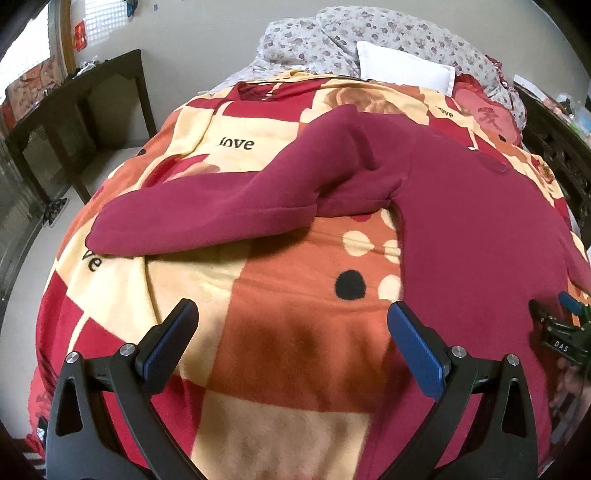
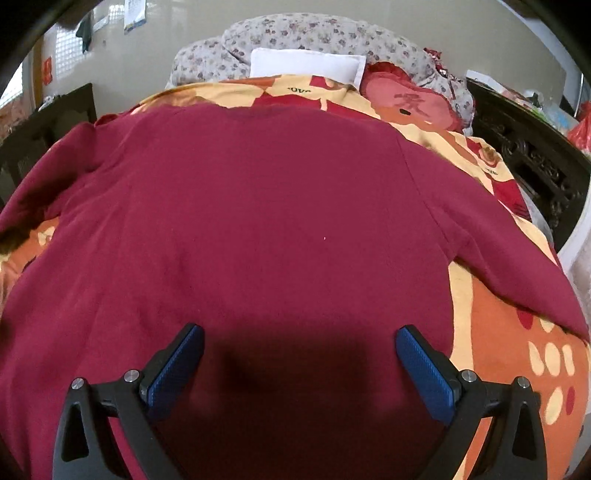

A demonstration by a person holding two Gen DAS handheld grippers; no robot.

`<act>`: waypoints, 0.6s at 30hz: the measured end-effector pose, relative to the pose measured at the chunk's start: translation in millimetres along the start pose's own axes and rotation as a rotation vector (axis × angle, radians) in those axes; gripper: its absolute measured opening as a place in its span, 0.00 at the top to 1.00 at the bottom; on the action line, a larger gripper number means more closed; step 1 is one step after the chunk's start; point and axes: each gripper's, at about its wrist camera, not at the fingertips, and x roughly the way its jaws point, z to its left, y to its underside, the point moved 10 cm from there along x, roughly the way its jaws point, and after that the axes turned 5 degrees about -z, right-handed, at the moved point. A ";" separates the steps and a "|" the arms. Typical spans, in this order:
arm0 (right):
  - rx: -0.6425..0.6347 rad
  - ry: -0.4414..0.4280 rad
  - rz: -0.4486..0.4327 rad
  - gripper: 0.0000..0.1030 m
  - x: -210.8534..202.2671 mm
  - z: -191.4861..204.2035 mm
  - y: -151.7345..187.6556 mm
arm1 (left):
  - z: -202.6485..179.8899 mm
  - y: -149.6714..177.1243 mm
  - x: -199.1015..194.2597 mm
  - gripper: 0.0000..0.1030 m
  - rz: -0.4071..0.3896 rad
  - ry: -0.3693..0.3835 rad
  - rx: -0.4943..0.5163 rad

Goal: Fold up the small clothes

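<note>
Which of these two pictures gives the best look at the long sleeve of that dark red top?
The left wrist view. There the sleeve lies stretched across the patterned blanket, seen whole to its cuff. The right wrist view mostly shows the body of the top; that sleeve is cut off at the left edge.

A maroon long-sleeved fleece top (image 2: 258, 206) is spread flat on a red, orange and cream patterned blanket (image 1: 280, 332) covering a bed. In the left wrist view, one sleeve (image 1: 207, 218) is stretched out to the left of the body. Behind the top, a white rectangular pillow (image 2: 306, 64) is propped against a grey floral quilt (image 2: 314, 33), with a red round cushion (image 2: 406, 99) to its right. A dark wooden table (image 1: 74, 122) is placed left of the bed.
</note>
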 end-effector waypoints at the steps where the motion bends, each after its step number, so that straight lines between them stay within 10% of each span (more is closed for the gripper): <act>1: 0.014 -0.016 0.003 0.00 1.4 -1.4 1.0 | 0.9 0.3 0.2 0.00 0.003 -0.001 0.000; 12: 0.024 -0.023 -0.007 0.00 0.8 0.3 0.9 | 76.3 -19.6 14.6 0.00 0.038 0.013 -0.056; 18: 0.033 -0.031 -0.013 0.00 0.8 0.7 0.8 | 130.2 -34.8 33.8 0.00 0.152 0.276 -0.421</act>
